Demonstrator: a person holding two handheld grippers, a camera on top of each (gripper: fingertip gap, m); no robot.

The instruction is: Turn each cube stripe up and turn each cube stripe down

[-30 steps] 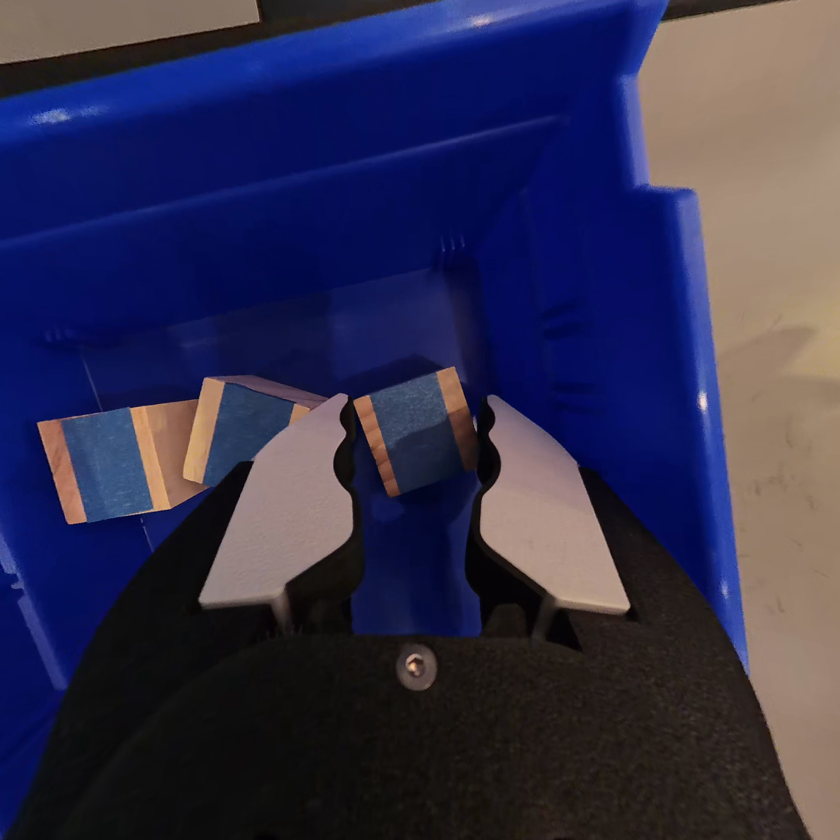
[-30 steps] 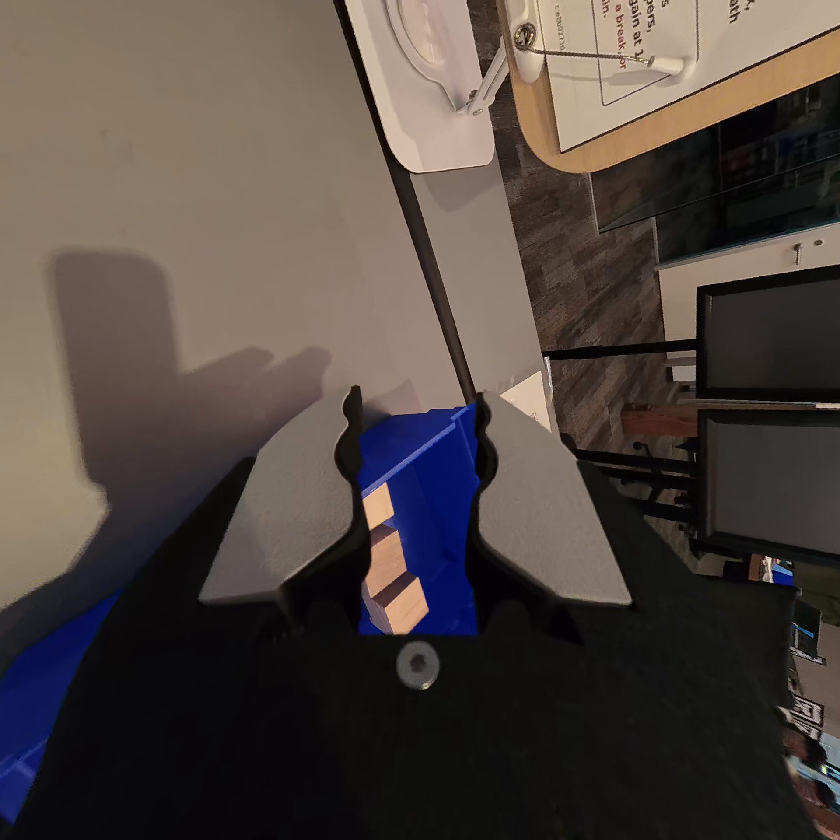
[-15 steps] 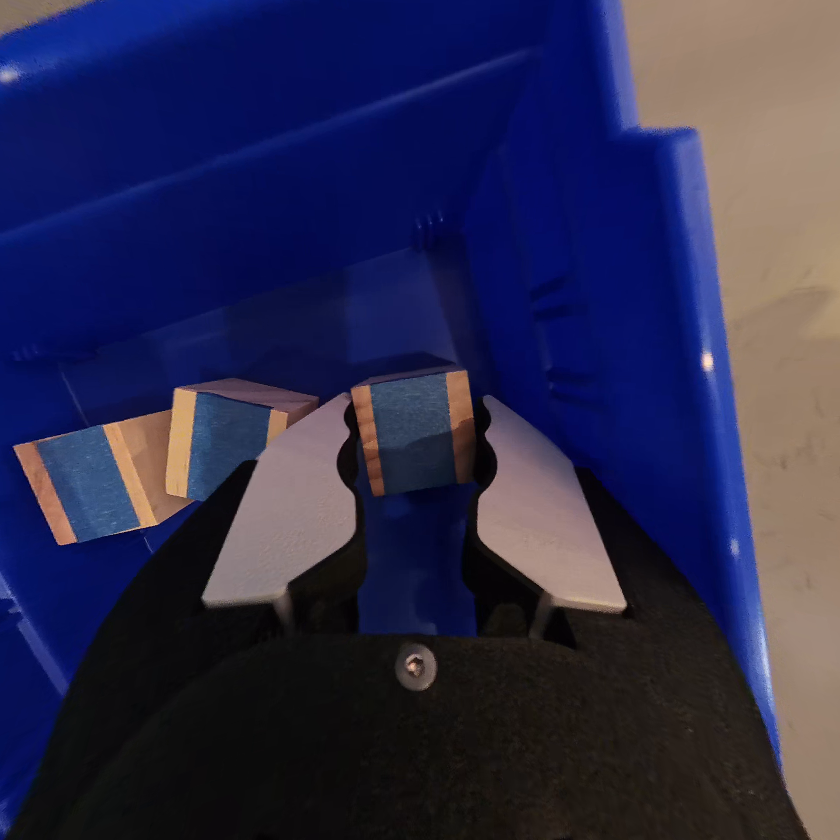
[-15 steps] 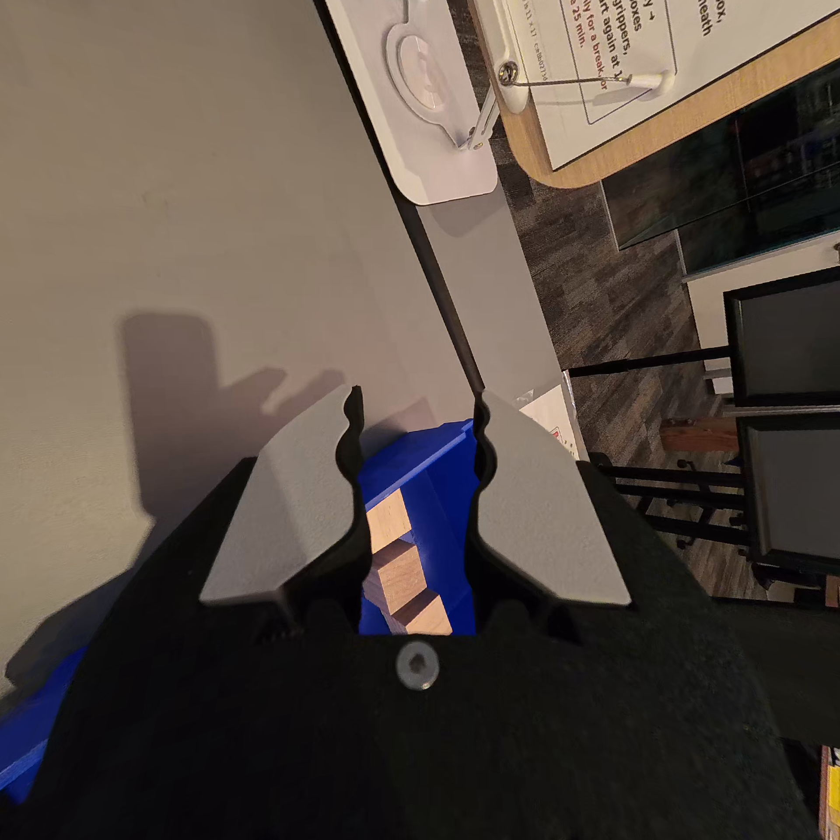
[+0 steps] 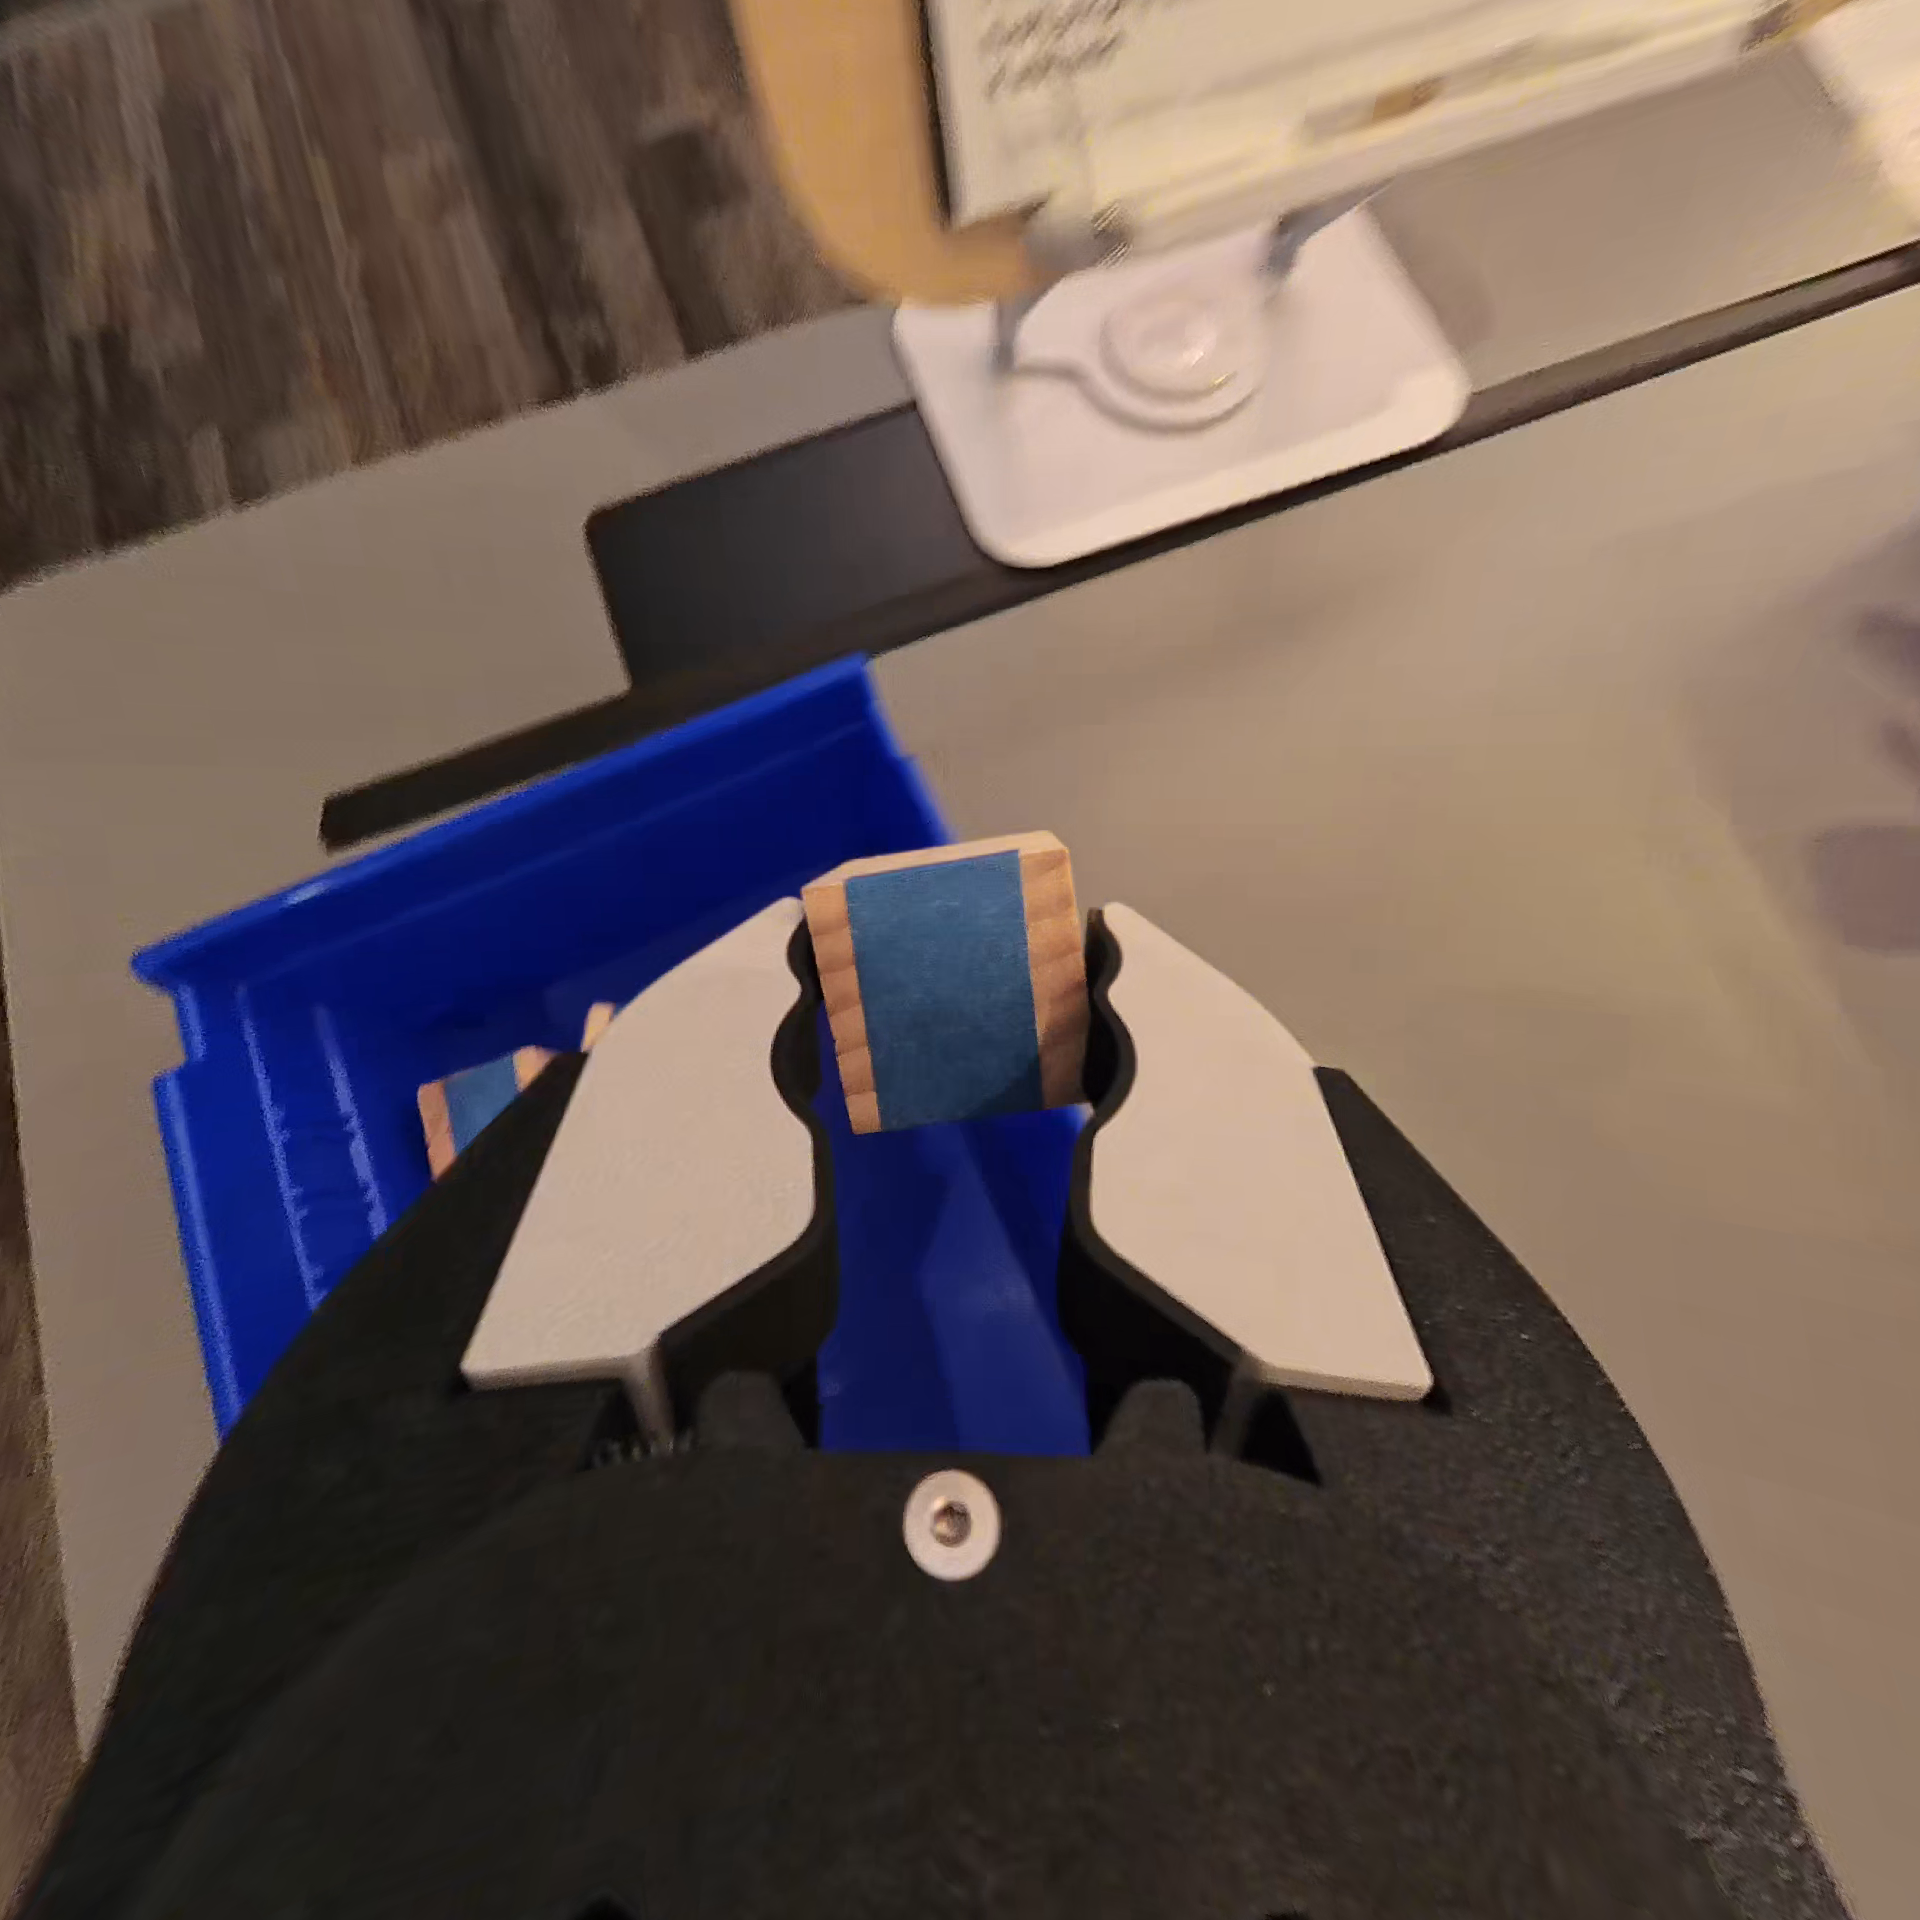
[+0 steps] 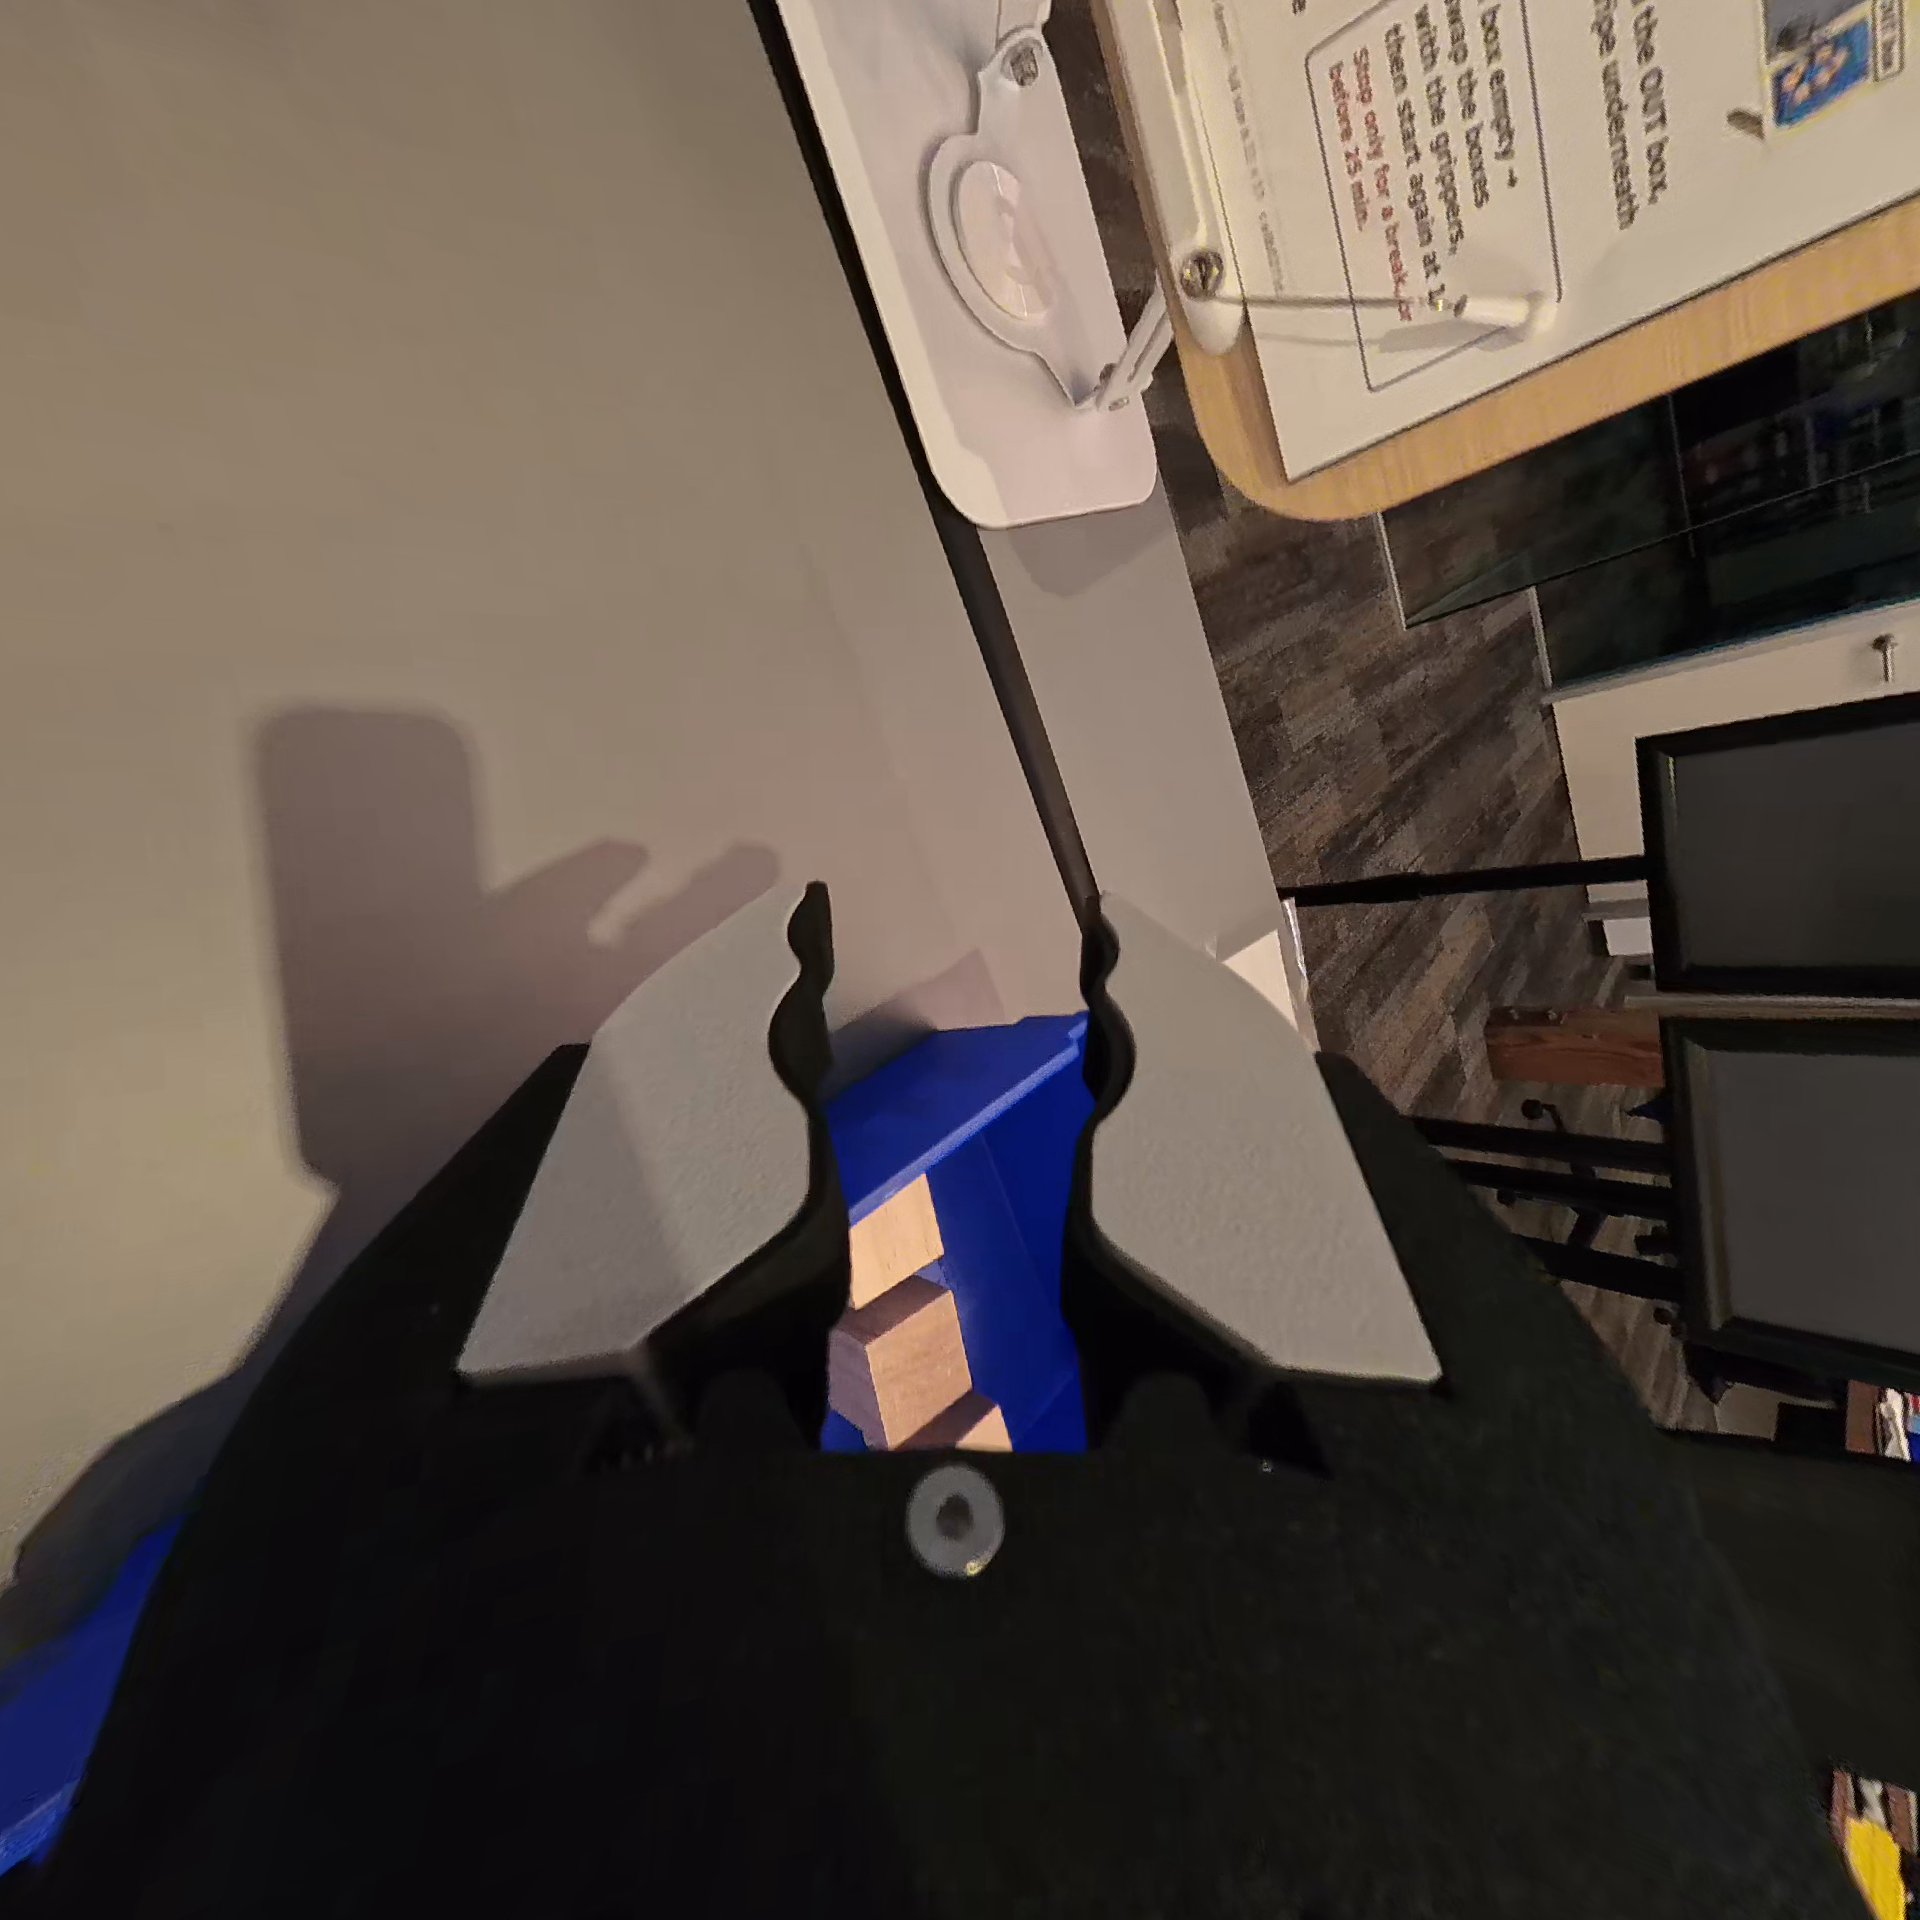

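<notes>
Wooden cube (image 5: 945,987): tan, blue stripe down its centre. Bin (image 5: 499,935) behind it: saturated blue. Cubes (image 6: 899,1320) inside the right-view bin (image 6: 966,1091): plain tan. Table (image 5: 1455,831): matte grey. Stand base (image 5: 1184,416): white.

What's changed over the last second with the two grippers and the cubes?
The left gripper closed on the striped cube it straddled in the left bin and lifted it above the rim, stripe facing the camera. Another striped cube stayed inside that bin. The right gripper stayed open and empty over the other bin, where plain cubes lie.
</notes>
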